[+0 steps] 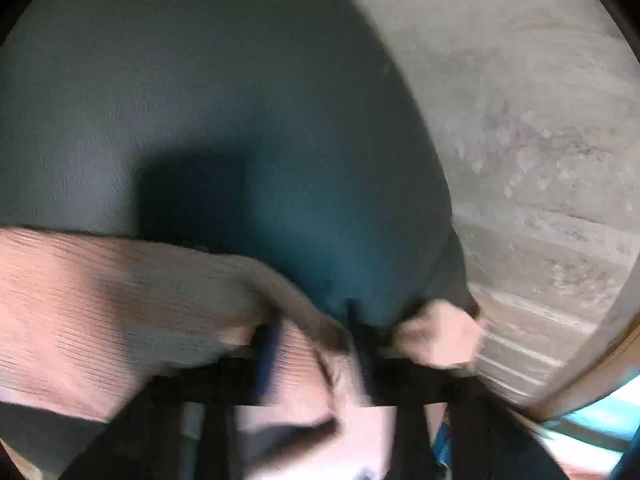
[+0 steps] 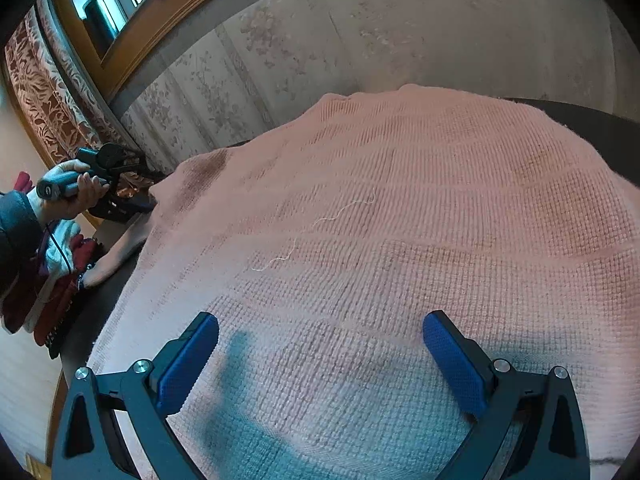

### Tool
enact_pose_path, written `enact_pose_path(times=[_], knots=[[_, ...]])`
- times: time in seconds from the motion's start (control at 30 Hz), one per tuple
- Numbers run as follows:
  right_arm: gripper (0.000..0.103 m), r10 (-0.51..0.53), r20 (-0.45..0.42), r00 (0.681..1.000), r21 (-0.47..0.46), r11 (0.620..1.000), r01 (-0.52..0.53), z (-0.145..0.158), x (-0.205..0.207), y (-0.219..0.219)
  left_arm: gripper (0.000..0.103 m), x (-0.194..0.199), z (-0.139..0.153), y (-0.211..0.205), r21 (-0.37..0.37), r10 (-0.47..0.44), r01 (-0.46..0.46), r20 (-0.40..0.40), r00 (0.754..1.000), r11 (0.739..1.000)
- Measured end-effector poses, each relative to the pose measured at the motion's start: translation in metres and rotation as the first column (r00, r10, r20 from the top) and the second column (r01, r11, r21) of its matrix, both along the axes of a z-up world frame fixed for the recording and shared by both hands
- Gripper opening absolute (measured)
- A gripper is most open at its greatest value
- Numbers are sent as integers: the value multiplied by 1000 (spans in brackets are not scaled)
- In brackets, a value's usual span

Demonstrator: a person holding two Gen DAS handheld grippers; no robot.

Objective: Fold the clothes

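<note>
A pink knitted sweater lies spread over a dark table. My right gripper is open, its blue pads hovering just above the sweater's near part, holding nothing. The left gripper shows at the far left of the right wrist view, in a hand at the sweater's left edge. In the blurred left wrist view, my left gripper is shut on a bunched part of the pink sweater, lifted over the dark teal surface.
A wallpapered wall runs behind the table, with a wooden window frame and patterned curtain at left. A pile of red and white clothes sits at the table's left end.
</note>
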State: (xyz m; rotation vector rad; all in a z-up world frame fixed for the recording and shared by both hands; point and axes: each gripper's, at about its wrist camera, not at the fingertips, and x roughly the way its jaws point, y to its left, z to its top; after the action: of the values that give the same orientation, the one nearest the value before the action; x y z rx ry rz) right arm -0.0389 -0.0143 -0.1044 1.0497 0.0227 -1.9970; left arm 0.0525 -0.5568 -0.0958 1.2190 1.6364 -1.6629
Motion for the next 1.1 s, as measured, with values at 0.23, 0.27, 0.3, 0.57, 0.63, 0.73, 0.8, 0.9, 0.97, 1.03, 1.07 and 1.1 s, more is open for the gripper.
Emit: enact_pose_path(times=[0.23, 0.27, 0.3, 0.57, 0.63, 0.73, 0.8, 0.9, 0.97, 1.03, 1.07, 1.1], knots=[[103, -3, -8, 1000, 12, 1000, 3, 0, 1, -1, 6, 30, 109, 72, -608, -215, 76, -158, 964, 790], [103, -5, -10, 1000, 16, 1000, 5, 0, 1, -1, 7, 34, 125, 82, -681, -251, 72, -168, 953, 729], [103, -6, -11, 1000, 18, 1000, 6, 0, 1, -1, 9, 38, 141, 93, -747, -288, 65, -174, 942, 662], [103, -10, -18, 1000, 31, 999, 10, 0, 1, -5, 9, 66, 61, 52, -579, -4, 83, 136, 991, 811], [103, -9, -15, 1000, 26, 1000, 9, 0, 1, -4, 12, 78, 59, 56, -579, 50, 32, 126, 991, 815], [103, -10, -15, 1000, 25, 1000, 10, -1, 1, -4, 19, 68, 77, 86, -590, -15, 8, -6, 1000, 807], [103, -11, -16, 1000, 26, 1000, 12, -2, 1, -5, 21, 43, 85, 118, -636, -154, 125, 10, 988, 761], [103, -10, -19, 1000, 30, 999, 11, -2, 2, -6, 24, -3, 78, 168, -667, -346, 297, 63, 936, 683], [103, -6, -19, 1000, 31, 1000, 7, -3, 3, -5, 25, -33, 64, 197, -668, -431, 389, 111, 895, 635], [103, -4, -18, 1000, 30, 1000, 5, -3, 3, -6, 25, -60, 51, 223, -666, -502, 466, 155, 851, 583], [103, -3, -18, 1000, 30, 1000, 3, -3, 3, -6, 25, -57, 47, 226, -675, -499, 464, 161, 851, 573], [103, -2, -17, 1000, 30, 1000, 2, -2, 3, -6, 25, -54, 43, 228, -684, -495, 462, 167, 852, 564]])
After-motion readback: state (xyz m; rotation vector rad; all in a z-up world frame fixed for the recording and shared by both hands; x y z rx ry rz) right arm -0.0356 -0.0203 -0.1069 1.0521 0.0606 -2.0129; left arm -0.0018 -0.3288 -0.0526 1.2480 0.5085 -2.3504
